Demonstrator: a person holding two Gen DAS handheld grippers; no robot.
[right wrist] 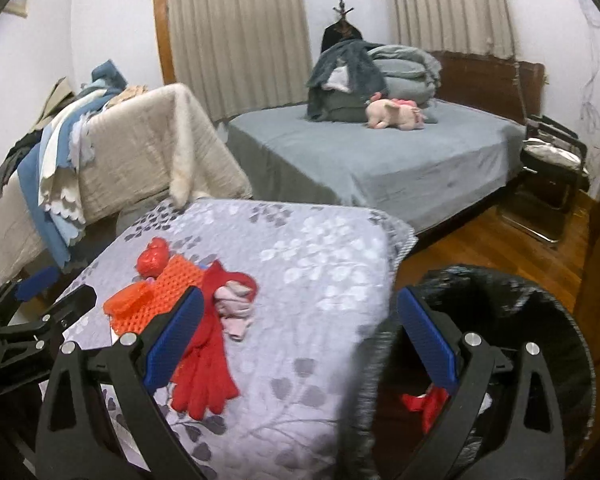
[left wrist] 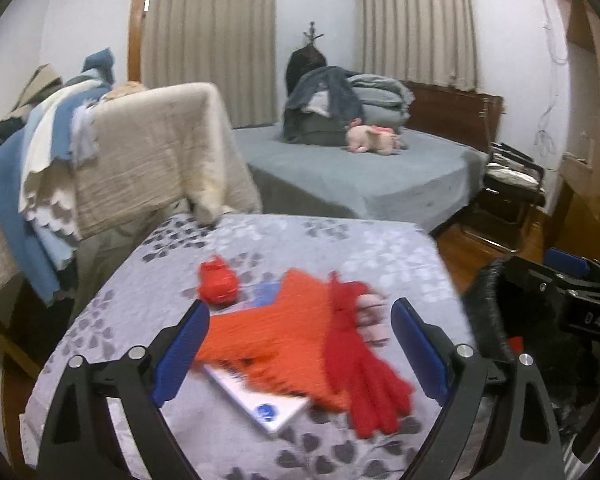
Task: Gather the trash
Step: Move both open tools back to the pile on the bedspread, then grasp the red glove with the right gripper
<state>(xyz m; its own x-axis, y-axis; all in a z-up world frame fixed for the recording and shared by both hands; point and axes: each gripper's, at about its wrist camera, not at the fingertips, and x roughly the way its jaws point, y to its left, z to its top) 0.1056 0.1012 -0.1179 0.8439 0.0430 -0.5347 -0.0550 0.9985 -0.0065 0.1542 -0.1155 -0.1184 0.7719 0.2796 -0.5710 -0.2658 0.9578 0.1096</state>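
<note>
On the table's grey floral cloth [left wrist: 340, 248] lie a crumpled red plastic bag [left wrist: 218, 286], an orange knit scarf [left wrist: 284, 332], red gloves [left wrist: 368, 380], a small pink crumpled piece [left wrist: 374, 316] and a white booklet with a blue logo [left wrist: 260, 404], partly under the scarf. My left gripper [left wrist: 300, 320] hangs open above the scarf, nothing between its blue pads. My right gripper [right wrist: 300, 300] is open too, over the table's right edge, with the gloves [right wrist: 204, 368] by its left finger. A bin lined with a black bag [right wrist: 540, 320] stands to the right; something red [right wrist: 424, 400] lies inside.
A chair draped with beige and blue cloths [left wrist: 140, 152] stands behind the table. Beyond it is a grey bed [left wrist: 360, 172] with folded bedding and a pink plush toy [left wrist: 374, 140]. A folding chair [right wrist: 552, 168] stands at the right on the wooden floor.
</note>
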